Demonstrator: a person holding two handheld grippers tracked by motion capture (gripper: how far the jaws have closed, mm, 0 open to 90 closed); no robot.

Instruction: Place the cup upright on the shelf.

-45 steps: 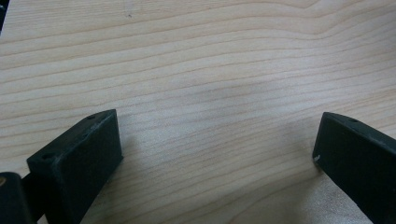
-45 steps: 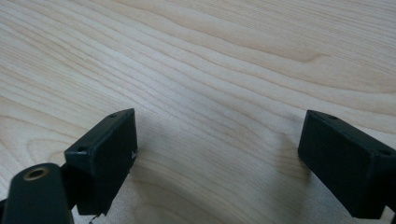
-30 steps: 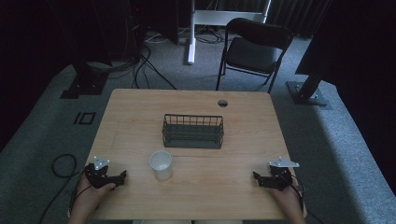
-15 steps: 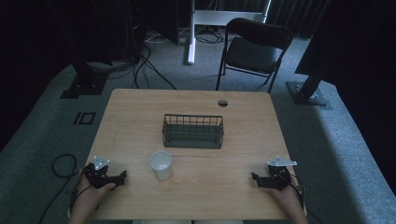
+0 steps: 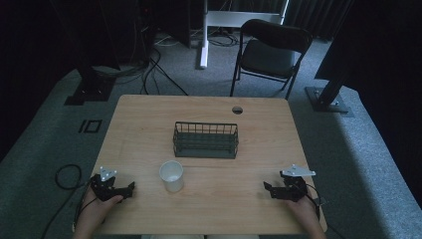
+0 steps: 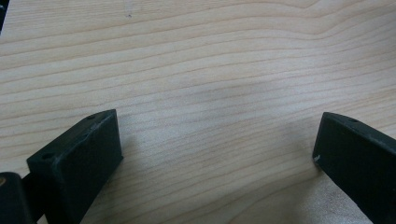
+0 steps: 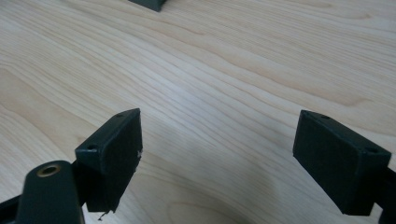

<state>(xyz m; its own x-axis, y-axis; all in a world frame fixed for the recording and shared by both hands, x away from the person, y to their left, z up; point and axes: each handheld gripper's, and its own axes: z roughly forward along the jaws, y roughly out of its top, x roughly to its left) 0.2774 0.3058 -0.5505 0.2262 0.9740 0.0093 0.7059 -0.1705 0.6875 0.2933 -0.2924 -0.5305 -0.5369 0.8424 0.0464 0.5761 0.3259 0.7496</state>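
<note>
A white paper cup [image 5: 171,176] stands upright on the wooden table [image 5: 149,119], in front of a dark wire basket [image 5: 205,140] at the table's middle. My left gripper [image 5: 130,187] rests near the front left edge, left of the cup, held by a hand. Its jaws stand wide apart over bare wood [image 6: 210,116]. My right gripper [image 5: 267,189] rests near the front right edge, jaws pointing left. They are spread wide too, with only wood [image 7: 219,121] between them. A dark corner of the basket [image 7: 148,4] shows at the top of the right gripper view.
A round cable hole [image 5: 237,109] sits near the table's far edge. Beyond the table stand a black folding chair [image 5: 271,52] and a white desk leg [image 5: 203,35]. Cables [image 5: 67,174] lie on the grey carpet at the left.
The right gripper has shifted slightly to the left along the front edge. The left gripper, cup and basket have stayed put.
</note>
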